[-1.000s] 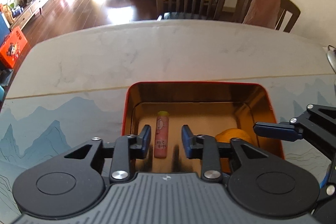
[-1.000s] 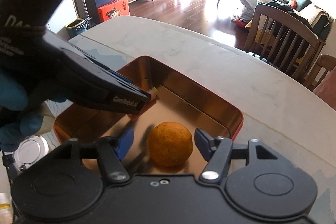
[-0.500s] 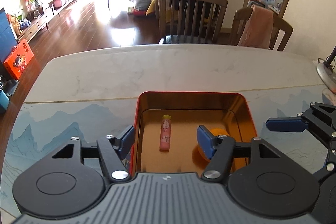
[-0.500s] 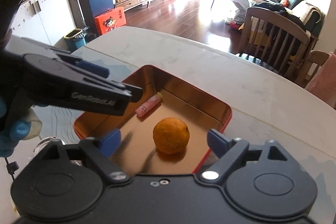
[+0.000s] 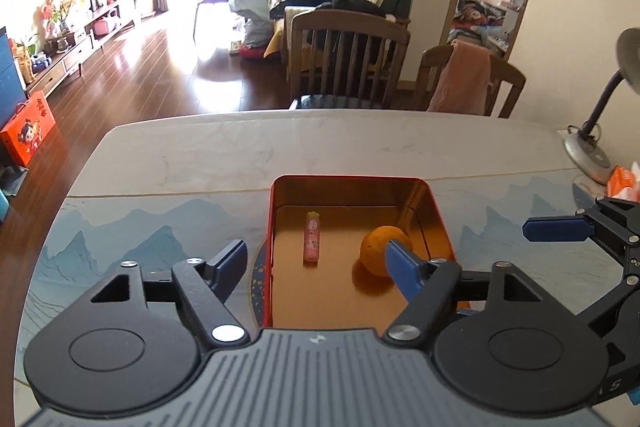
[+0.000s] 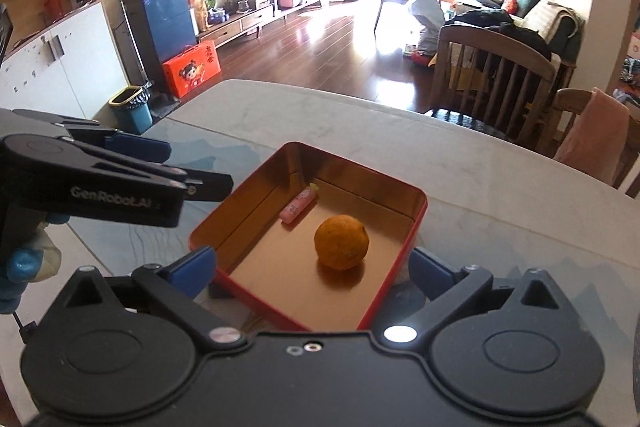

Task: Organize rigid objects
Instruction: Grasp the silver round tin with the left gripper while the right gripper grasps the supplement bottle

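Note:
A red tin tray (image 5: pixel 274 227) with a gold inside stands on the table, also in the right wrist view (image 6: pixel 416 223). In it lie a pink tube (image 5: pixel 311 236) (image 6: pixel 298 205) and an orange (image 5: pixel 378 253) (image 6: pixel 341 242), apart from each other. My left gripper (image 5: pixel 316 265) is open and empty, raised above the tray's near side. My right gripper (image 6: pixel 312 267) is open and empty, raised above the tray's near edge. Each gripper shows in the other's view, the right one (image 5: pixel 560 229) at the right and the left one (image 6: pixel 160 171) at the left.
A desk lamp (image 5: pixel 592 147) and an orange packet (image 5: pixel 622 183) stand at the table's right end. Two wooden chairs (image 5: pixel 348 59) stand behind the far edge, one with a pink cloth (image 5: pixel 460 79). A patterned mat (image 5: pixel 140 227) covers the near table.
Both grippers opened wide and pulled up and back from the tray. The pink tube and the orange stay lying in the tray.

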`<state>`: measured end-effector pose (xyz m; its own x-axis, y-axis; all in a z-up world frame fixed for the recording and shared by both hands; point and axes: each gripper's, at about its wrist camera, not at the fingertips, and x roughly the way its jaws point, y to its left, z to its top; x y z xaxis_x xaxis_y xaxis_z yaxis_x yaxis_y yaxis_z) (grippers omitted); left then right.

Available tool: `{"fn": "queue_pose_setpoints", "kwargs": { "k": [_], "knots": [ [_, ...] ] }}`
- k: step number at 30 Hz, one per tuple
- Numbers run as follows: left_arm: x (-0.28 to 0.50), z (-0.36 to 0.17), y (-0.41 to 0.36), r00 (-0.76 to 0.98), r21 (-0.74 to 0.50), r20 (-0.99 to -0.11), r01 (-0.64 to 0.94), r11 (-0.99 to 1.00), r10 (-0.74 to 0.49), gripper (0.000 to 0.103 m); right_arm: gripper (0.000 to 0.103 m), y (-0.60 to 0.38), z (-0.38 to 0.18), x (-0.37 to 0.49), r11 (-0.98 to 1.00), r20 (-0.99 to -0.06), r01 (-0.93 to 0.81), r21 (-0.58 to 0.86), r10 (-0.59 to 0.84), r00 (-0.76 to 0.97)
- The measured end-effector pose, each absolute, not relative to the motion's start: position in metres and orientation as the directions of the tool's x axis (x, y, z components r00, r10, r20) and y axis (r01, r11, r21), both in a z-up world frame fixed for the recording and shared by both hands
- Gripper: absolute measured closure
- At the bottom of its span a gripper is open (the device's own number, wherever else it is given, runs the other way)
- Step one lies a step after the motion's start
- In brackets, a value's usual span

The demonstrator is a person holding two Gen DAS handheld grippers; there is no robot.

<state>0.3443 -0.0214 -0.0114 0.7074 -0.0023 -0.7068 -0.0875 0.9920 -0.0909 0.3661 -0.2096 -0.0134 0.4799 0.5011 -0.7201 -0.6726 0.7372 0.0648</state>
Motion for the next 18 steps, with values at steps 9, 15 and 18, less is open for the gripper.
{"fn": "queue_pose_setpoints", "kwargs": {
  "k": [9,15,18],
  "knots": [
    [0.291,-0.007,-0.002,0.729,-0.079,-0.685,-0.068,0.995,-0.005,0.02,0.0,-0.214,-0.018,0.313,0.751,-0.712,-0.653,0.098,0.511,0.481],
    [0.255,-0.012,0.012,0.733,-0.083,-0.681,-0.059,0.995,-0.013,0.02,0.0,-0.211,-0.027,0.276,0.743,-0.715,-0.661,0.108,0.52,0.467],
    [0.239,-0.017,0.019,0.73,-0.088,-0.684,-0.06,0.994,-0.017,0.02,0.0,-0.206,-0.033,0.261,0.739,-0.717,-0.663,0.118,0.525,0.458]
  ]
}}
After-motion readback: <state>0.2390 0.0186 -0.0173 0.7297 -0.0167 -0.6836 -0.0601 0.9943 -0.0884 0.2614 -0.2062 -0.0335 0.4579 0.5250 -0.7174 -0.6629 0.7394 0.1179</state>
